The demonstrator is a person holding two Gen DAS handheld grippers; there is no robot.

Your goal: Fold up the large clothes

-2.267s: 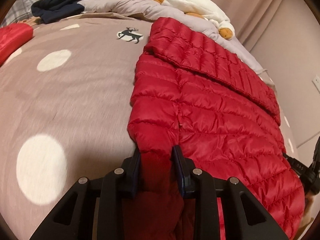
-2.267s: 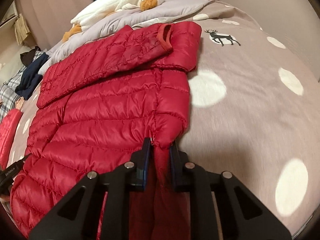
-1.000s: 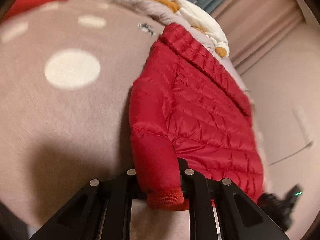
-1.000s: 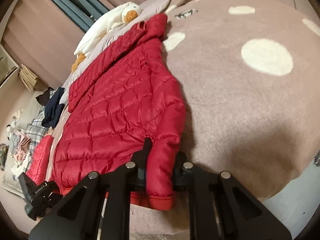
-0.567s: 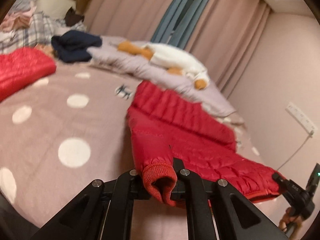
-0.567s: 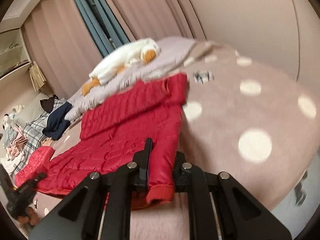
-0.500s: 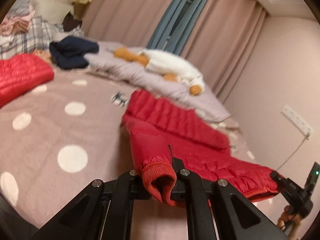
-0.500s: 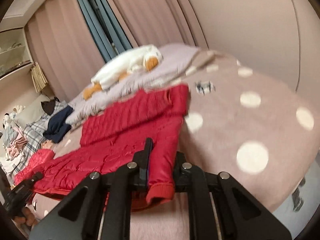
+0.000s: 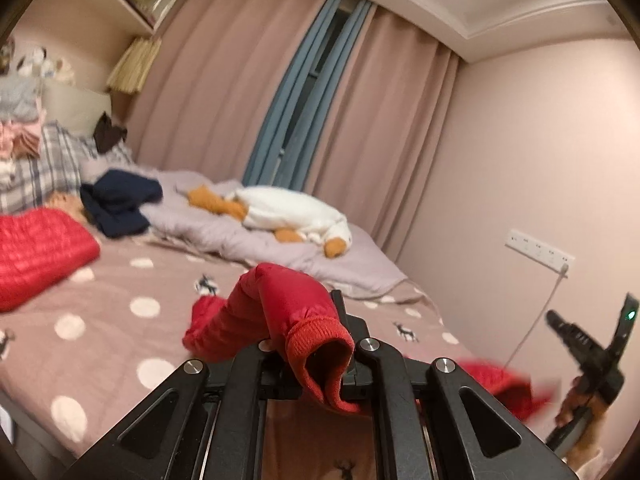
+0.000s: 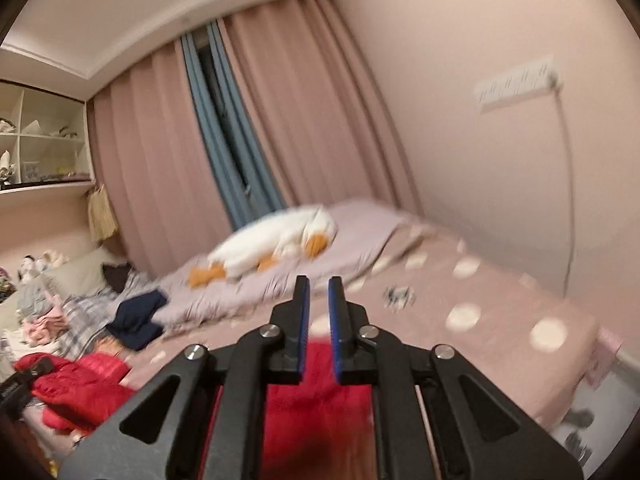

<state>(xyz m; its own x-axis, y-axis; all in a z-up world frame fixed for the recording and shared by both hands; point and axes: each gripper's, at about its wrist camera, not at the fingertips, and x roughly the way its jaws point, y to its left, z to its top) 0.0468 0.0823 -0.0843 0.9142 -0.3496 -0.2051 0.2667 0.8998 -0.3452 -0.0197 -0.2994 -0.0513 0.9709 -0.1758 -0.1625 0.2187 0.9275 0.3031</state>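
A red quilted puffer jacket (image 9: 256, 316) hangs lifted off the pink dotted bed (image 9: 100, 340). My left gripper (image 9: 316, 344) is shut on its ribbed bottom edge (image 9: 320, 356), which bulges up between the fingers. In the right wrist view my right gripper (image 10: 319, 312) holds the jacket's red fabric (image 10: 316, 396) low between the fingers, near their base; the blue-padded tips stand a narrow gap apart with nothing between them. The right gripper also shows in the left wrist view (image 9: 588, 360) at the far right.
A second folded red jacket (image 9: 36, 248) lies at the bed's left. A navy garment (image 9: 120, 204), a white goose plush (image 9: 288, 212) and a lilac blanket (image 9: 224, 236) lie at the far side. A wall socket strip with cable (image 9: 538, 252) is at the right.
Both grippers have risen and tilted up, lifting the jacket's bottom edge off the bed. The jacket now hangs folded over, with only its far part on the bed.
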